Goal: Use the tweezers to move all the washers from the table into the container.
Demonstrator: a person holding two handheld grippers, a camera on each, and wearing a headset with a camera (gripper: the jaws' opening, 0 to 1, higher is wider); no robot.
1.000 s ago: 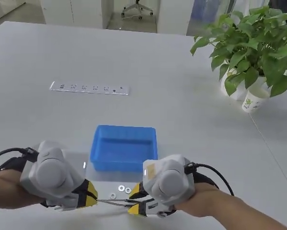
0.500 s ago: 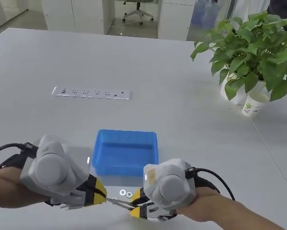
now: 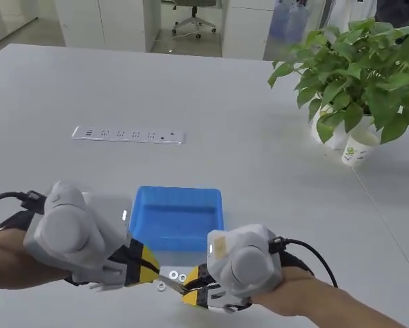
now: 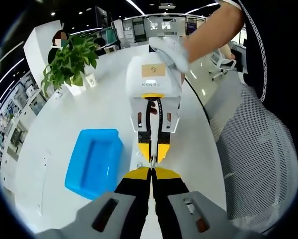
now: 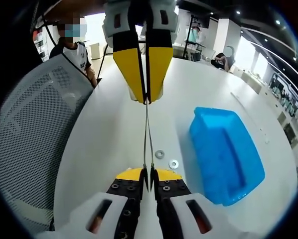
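Tabletop (image 3: 259, 157) of pale grey spreads wide, with a white power strip (image 3: 128, 134) at far left, a potted plant (image 3: 358, 75) at far right, and an office chair (image 3: 193, 15) on the floor beyond the far edge. The blue container (image 3: 177, 198) sits near the centre, and just on its near side the washers (image 3: 173, 275) lie loose between the left gripper (image 3: 150, 270) and the right gripper (image 3: 191, 292). Both grippers have their jaws pressed closed on opposite ends of the tweezers (image 5: 146, 139), which span the gap just beside the washers.
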